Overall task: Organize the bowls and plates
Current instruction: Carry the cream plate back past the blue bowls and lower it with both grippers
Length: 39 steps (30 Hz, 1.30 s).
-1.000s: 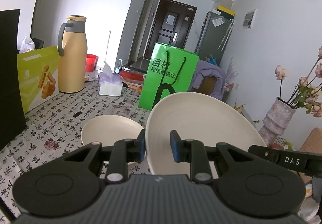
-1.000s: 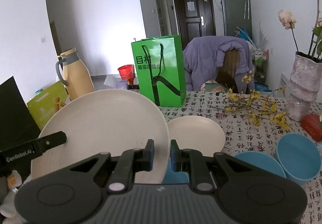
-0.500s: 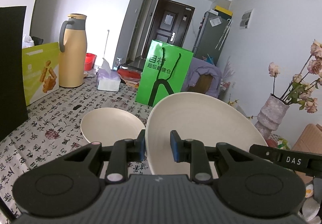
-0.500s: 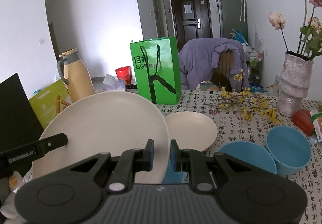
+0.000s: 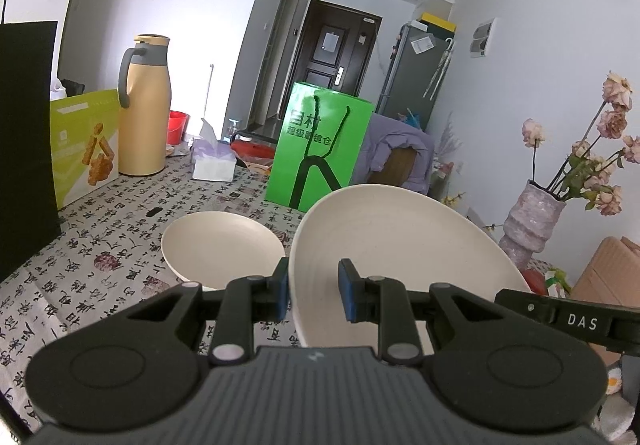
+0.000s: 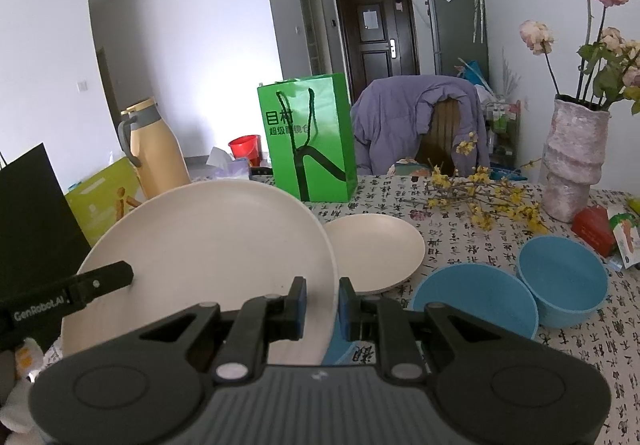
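Between your two tongs hangs the large cream plate point(image 6: 208, 245), tilted above the surface point(image 6: 460, 241): your left tongs point(image 5: 313, 293) clamp its left rim, your right tongs point(image 6: 322, 303) clamp its right rim. Just beyond it, a smaller cream plate point(image 6: 376, 249) lies flat. Two blue bowls point(image 6: 560, 281) sit to the right.
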### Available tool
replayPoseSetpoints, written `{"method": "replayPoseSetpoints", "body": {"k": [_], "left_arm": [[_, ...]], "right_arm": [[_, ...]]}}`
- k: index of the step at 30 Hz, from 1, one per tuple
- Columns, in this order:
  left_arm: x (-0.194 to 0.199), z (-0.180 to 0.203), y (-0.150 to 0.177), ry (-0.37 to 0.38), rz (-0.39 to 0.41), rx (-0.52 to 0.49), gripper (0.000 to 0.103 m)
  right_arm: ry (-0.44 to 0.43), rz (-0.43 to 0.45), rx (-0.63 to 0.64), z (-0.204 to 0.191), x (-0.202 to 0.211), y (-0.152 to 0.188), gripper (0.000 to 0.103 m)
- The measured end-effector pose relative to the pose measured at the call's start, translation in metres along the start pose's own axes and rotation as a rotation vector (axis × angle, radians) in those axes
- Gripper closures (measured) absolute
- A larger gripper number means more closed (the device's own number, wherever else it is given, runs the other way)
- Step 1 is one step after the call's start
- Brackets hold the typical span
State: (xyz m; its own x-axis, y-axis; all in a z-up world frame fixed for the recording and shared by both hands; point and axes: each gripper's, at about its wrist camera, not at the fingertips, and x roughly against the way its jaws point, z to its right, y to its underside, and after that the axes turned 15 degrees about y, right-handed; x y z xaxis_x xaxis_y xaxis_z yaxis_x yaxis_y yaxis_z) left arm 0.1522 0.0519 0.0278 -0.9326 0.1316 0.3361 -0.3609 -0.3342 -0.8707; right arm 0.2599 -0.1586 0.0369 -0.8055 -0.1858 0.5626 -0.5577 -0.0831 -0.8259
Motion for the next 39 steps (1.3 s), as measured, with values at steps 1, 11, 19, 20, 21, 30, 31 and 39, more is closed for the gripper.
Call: {"method": "replayPoseSetpoints", "body": {"k": [1,11,19,20,21,30,31,39], "left_arm": [[0.001,0.001,0.001,0.000,0.000,-0.001,0.078],[0.006,0.010,0.013,0.008,-0.011,-0.011,0.078],[0.008,0.018,0.023,0.015,-0.025,-0.019,0.078],[0.008,0.018,0.024,0.017,-0.027,-0.020,0.078],[0.008,0.020,0.025,0.018,-0.027,-0.022,0.078],[0.010,0.027,0.038,0.027,-0.043,-0.034,0.078],[0.010,0.028,0.039,0.027,-0.047,-0.033,0.078],[0.011,0.033,0.052,0.029,-0.057,-0.045,0.078]], "right_arm": [[-0.003,0.000,-0.004,0.002,0.002,0.001,0.087],[0.007,-0.001,-0.019,0.013,0.012,0.014,0.087],[0.017,-0.003,-0.028,0.021,0.018,0.027,0.087],[0.019,-0.001,-0.029,0.022,0.020,0.027,0.087],[0.020,0.002,-0.029,0.022,0.022,0.028,0.087],[0.034,0.003,-0.044,0.031,0.027,0.038,0.087],[0.033,0.002,-0.047,0.032,0.028,0.039,0.087],[0.043,-0.001,-0.051,0.039,0.029,0.052,0.087]]}}
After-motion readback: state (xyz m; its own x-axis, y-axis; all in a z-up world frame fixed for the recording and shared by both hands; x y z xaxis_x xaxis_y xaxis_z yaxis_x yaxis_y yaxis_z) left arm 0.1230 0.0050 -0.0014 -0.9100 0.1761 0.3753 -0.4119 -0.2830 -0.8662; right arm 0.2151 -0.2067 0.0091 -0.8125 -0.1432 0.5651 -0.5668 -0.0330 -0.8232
